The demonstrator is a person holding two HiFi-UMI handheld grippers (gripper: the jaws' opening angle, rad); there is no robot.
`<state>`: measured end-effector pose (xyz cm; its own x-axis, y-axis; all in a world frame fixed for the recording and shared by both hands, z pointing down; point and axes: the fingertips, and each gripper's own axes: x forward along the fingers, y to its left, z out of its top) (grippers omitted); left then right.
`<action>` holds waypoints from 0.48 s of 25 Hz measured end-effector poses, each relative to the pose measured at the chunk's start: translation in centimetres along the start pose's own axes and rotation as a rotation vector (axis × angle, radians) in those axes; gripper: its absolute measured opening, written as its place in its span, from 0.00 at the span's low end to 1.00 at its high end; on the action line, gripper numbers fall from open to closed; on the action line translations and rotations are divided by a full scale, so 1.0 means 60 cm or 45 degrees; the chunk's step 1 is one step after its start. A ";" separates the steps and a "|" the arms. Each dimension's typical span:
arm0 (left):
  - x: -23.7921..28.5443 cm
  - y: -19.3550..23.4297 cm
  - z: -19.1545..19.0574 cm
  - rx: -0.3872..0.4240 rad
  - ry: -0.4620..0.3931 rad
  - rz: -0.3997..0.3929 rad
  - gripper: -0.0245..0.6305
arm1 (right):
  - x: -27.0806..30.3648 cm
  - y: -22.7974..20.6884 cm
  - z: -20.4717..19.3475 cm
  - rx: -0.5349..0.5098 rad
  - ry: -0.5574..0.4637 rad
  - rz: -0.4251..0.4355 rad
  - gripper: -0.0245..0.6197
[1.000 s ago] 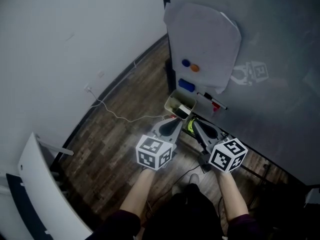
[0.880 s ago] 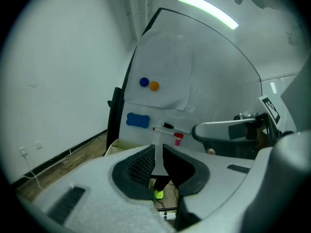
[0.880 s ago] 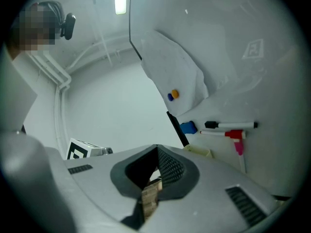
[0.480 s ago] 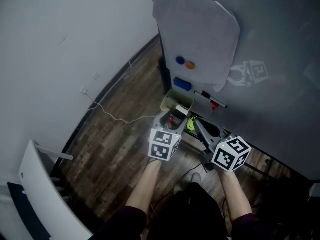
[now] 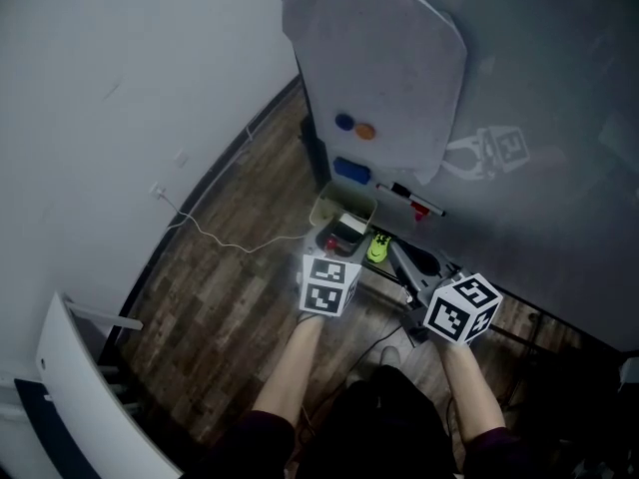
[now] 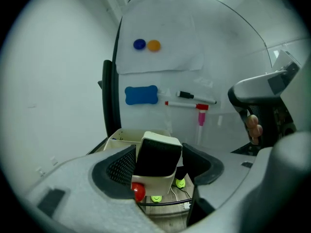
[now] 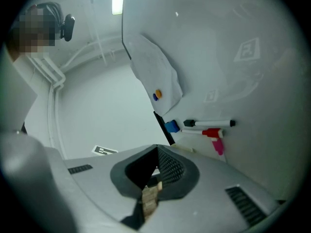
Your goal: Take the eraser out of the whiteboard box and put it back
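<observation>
In the left gripper view, the left gripper (image 6: 160,163) fills the lower middle of the frame. Its jaws have just been opening and now stand wide apart. The eraser (image 6: 158,153) is between them, cream-coloured with its black felt face toward the camera and a little tilted. The left pad is just beside the eraser and the right pad is clearly apart from it, so nothing is gripped. The eraser sits at the near end of the pale whiteboard box (image 6: 119,139), and in the head view this box lies in the middle of the frame, just under the whiteboard (image 5: 539,88). A small red round thing (image 6: 139,192) shows at the lower left corner of the eraser; I cannot tell what it is.

In the right gripper view, the right gripper (image 7: 157,149) has its jaws closed together at the tips and holds nothing. In the head view it is at the lower right, apart from the box.

On the whiteboard a grey paper sheet (image 5: 384,68) hangs at the upper middle, with a blue magnet (image 6: 139,44) and an orange magnet (image 6: 154,45) side by side on it. Below the sheet there are a blue bone-shaped piece (image 6: 141,95), a black marker (image 6: 194,97) and a red-capped marker (image 6: 184,104). A white cable (image 5: 220,226) runs over the wooden floor (image 5: 230,287) at the left.
</observation>
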<state>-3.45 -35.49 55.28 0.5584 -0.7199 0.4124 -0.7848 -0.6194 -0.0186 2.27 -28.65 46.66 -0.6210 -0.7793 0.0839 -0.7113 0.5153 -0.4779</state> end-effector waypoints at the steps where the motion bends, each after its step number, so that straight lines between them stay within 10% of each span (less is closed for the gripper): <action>1: 0.000 0.001 -0.001 -0.006 -0.002 0.004 0.48 | 0.000 0.000 0.000 0.000 0.000 0.000 0.04; 12: -0.007 0.004 0.012 -0.015 -0.038 0.015 0.45 | 0.001 -0.002 0.007 -0.005 -0.005 0.010 0.04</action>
<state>-3.67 -35.58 54.46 0.5568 -0.7360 0.3850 -0.7942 -0.6075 -0.0127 2.45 -28.89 46.32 -0.6251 -0.7767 0.0771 -0.7080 0.5227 -0.4749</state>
